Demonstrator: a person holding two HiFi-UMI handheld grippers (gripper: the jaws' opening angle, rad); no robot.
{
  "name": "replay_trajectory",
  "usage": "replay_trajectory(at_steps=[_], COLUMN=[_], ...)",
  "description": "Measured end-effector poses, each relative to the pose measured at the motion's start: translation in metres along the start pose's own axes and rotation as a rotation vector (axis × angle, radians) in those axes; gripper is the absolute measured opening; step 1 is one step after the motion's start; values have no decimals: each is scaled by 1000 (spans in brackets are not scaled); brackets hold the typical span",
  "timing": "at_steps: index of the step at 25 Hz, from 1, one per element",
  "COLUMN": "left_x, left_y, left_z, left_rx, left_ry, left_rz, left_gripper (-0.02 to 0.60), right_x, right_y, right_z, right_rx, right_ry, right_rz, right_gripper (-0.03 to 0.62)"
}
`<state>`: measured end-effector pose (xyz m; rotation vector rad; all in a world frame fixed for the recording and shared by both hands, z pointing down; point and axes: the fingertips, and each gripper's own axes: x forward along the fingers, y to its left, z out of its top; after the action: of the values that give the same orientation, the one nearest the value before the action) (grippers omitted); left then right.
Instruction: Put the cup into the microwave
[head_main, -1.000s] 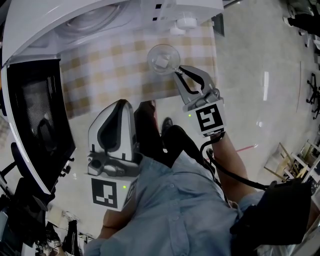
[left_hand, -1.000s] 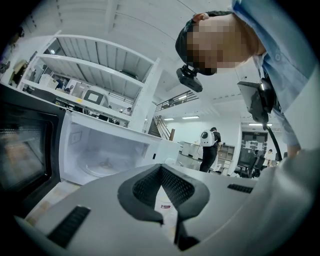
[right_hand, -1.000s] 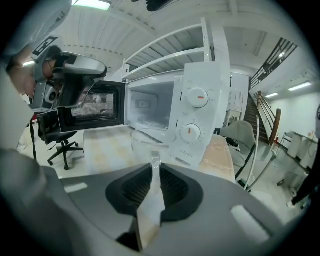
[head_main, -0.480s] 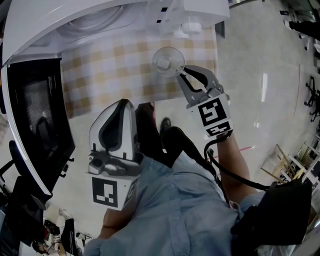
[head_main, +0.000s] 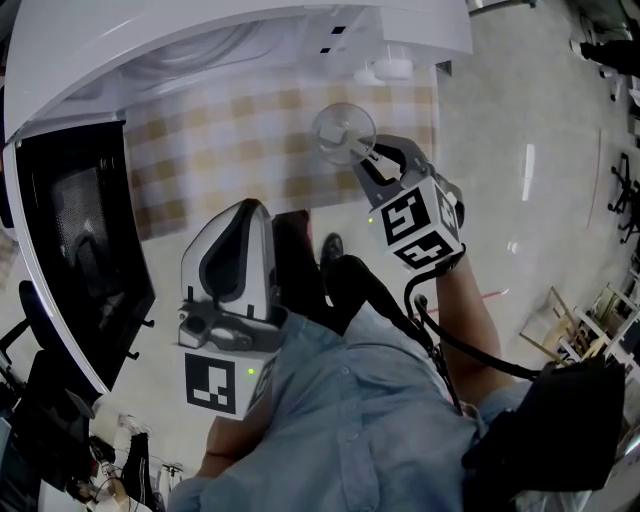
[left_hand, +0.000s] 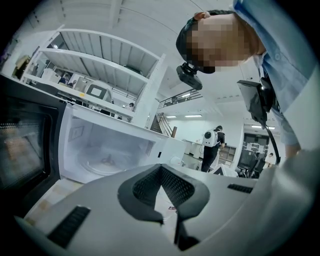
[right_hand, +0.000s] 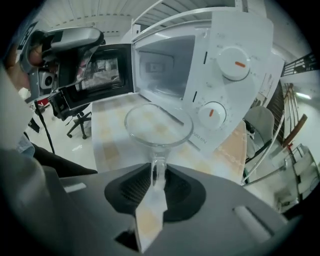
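Pale floor (head_main: 520, 120) beneath level left gripper (head_main: 244, 208)

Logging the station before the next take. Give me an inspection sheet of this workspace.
surface: table under a checked cloth.
job's things: clear glass cup in front of the microwave; the door stands open, and only the turntable is inside.
clutter: nothing seen.
grippers: left gripper shut, empty and away from the cup; right gripper has its jaws opening, with the cup's handle between them.
cables: black cable runs from the right gripper along the arm.
surroundings: office chair, white shelving, a person with a backpack far off.
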<state>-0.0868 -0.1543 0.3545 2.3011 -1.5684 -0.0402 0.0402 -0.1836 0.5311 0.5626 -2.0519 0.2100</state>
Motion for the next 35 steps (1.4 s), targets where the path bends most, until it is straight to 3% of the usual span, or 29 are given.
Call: replay_trajectory(at_steps=[5,16,23,35], left_x=[4,1,-5,-1], left_y=[1,-2,-3,-8], left_z=[0,-1,-1,8], left_rx=[-17,1,-1,0], left_ry=[5,16,18,-14], left_rz=[-14,-23,-23,-38], left_gripper=[5,5,5,5], right_x=[3,-2,0,-3], right_y=[1,-2,-3,-4], right_z=[-4,6,7,10], right_rx=[-78,32,148,104], right_ry=[48,-100,-110,-103], right_rz=[-7,-72,-31,-55], right_gripper=[40,28,28,43])
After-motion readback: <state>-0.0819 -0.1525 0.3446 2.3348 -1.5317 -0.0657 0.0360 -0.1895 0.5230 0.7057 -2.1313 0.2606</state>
